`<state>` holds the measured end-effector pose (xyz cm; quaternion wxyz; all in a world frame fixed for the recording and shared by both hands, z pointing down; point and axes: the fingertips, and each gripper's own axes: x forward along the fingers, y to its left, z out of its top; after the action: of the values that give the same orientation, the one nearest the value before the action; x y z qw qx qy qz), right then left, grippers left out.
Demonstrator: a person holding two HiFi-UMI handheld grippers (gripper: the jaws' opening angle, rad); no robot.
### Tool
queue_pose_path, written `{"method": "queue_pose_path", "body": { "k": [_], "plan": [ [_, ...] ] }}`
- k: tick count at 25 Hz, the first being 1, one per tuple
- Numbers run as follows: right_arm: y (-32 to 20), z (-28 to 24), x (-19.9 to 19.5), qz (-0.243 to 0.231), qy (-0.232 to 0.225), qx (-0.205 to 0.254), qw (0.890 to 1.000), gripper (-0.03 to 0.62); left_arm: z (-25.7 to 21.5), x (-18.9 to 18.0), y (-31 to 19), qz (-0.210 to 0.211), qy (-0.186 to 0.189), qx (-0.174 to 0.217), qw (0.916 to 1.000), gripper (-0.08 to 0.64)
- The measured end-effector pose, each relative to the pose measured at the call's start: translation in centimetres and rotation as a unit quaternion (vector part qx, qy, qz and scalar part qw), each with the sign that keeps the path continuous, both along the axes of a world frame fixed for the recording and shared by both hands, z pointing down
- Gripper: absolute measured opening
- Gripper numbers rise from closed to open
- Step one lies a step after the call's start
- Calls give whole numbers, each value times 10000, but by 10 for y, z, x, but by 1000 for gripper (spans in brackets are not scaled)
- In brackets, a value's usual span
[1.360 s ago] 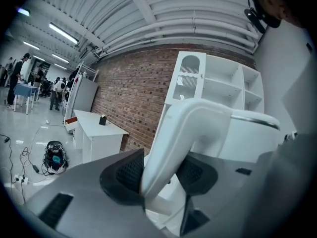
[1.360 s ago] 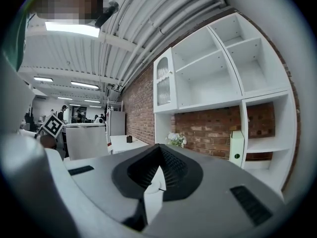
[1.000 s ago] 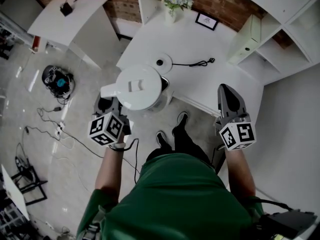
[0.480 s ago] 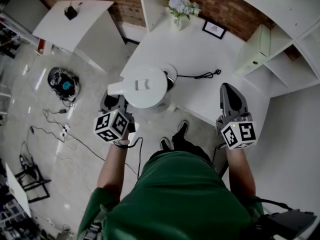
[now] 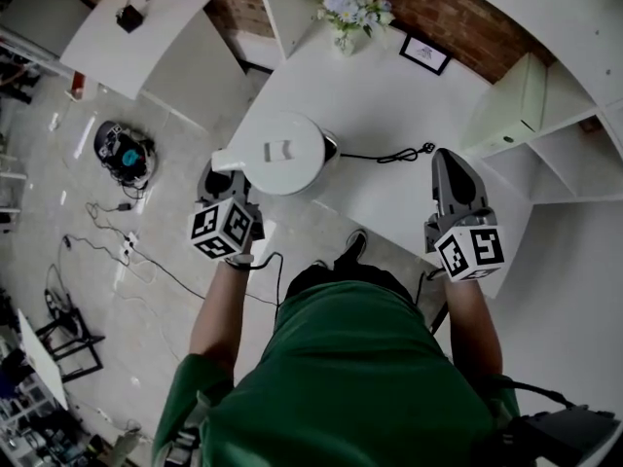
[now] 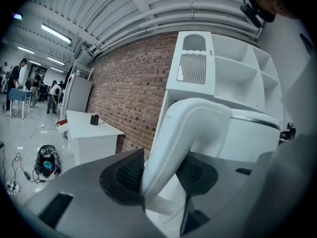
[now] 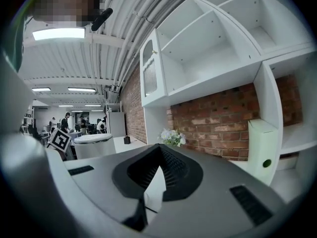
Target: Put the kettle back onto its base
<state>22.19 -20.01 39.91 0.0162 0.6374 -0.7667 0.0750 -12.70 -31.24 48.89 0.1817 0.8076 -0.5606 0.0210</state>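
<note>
Kettle handle [image 6: 184,129] pinched in left hand-held gripper [image 6: 162,173] | right hand-held gripper [image 7: 159,153] pressed together, holding nothing

The left forearm [image 5: 216,309] and right forearm [image 5: 469,324] reach forward side by side, tongs roughly level. The left tongs [image 5: 224,178] clamp the kettle handle [image 6: 183,133], pads [image 6: 130,172] pressing both its sides; the right tongs [image 5: 446,163] hold nothing, jaws closed tip to tip
</note>
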Motion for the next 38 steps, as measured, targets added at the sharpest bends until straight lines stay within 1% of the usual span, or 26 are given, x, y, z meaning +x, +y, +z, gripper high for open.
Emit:
{"method": "queue_pose_path", "body": {
  "k": [4,7,12,15,19,24,27,30,38],
  "plan": [
    [-20,11,10,-88,-21,-150,9998,11,18,15,-17,70,-84,-39,9999,195],
    [-32,11,10,-69,-19,-180,9998,11,30,19,-29,137,-94,-126,9998,195],
    [-45,17,12,188,-35,-271,9994,11,45,25,-52,328,-139,-172,9992,195],
    [-47,21,10,339,32,-364,9988,11,55,28,-68,496,-226,-164,9984,195],
    [-48,24,9,537,95,-462,9974,11,69,30,-82,606,-304,-236,9974,195],
    [-48,23,11,729,140,-505,9960,11,80,38,-88,715,-237,-292,9967,195],
    [-48,23,7,760,155,-511,9957,11,84,40,-92,761,-291,-300,9962,195],
    [-46,25,5,791,171,-520,9954,11,85,44,-95,799,-260,-288,9960,195],
    [-41,27,13,938,178,-566,9938,11,87,61,-100,962,-203,-237,9949,195]
  ]
}}
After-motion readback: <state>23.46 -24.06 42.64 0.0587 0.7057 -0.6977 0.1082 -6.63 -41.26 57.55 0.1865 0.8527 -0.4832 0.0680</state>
